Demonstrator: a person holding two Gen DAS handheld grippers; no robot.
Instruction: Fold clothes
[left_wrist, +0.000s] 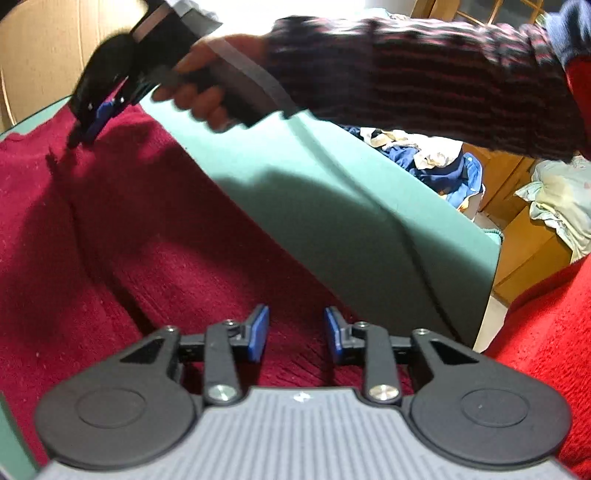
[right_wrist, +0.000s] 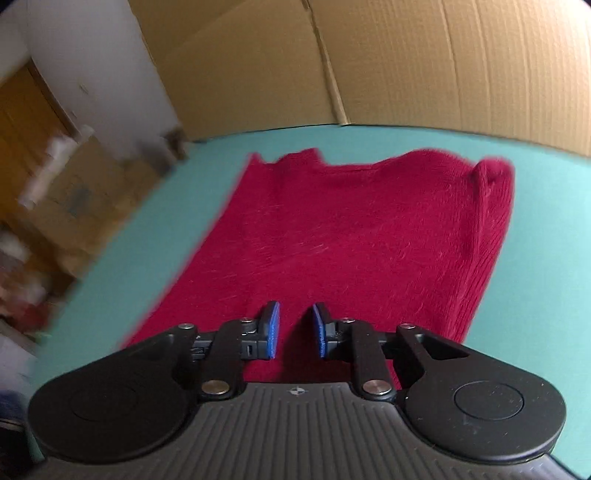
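A dark red knitted sweater (right_wrist: 354, 236) lies spread on a green table (right_wrist: 546, 258), filling the middle of the right wrist view, with its neckline toward the upper left of the frame and a folded ridge of ribbed knit running down its right side. Behind the table stands a wall of brown cardboard (right_wrist: 424, 62) across the top of that frame, and the left edge is blurred, showing only wooden tones and pale shapes. At the bottom centre of the right wrist view the right gripper (right_wrist: 294, 328) hangs over the near part of the sweater, its blue pads (right_wrist: 271, 328) standing a small gap apart with only the red knit seen beyond them and nothing pinched. In the left wrist view the same gripper shows at the upper left of the frame, blurred, its tips down at the sweater's surface, held by a hand (left_wrist: 207, 92) coming out of a dark striped sleeve (left_wrist: 424, 85) that crosses the top of the frame. The left gripper (left_wrist: 296, 334) sits at the bottom centre of its own view, jaws spread apart with nothing between them, above the sweater's ribbed hem. At the right of that frame, beyond the table's edge, lies a heap of blue and white clothes (left_wrist: 436, 162), and a bright red garment (left_wrist: 546, 350) fills the lower right corner.
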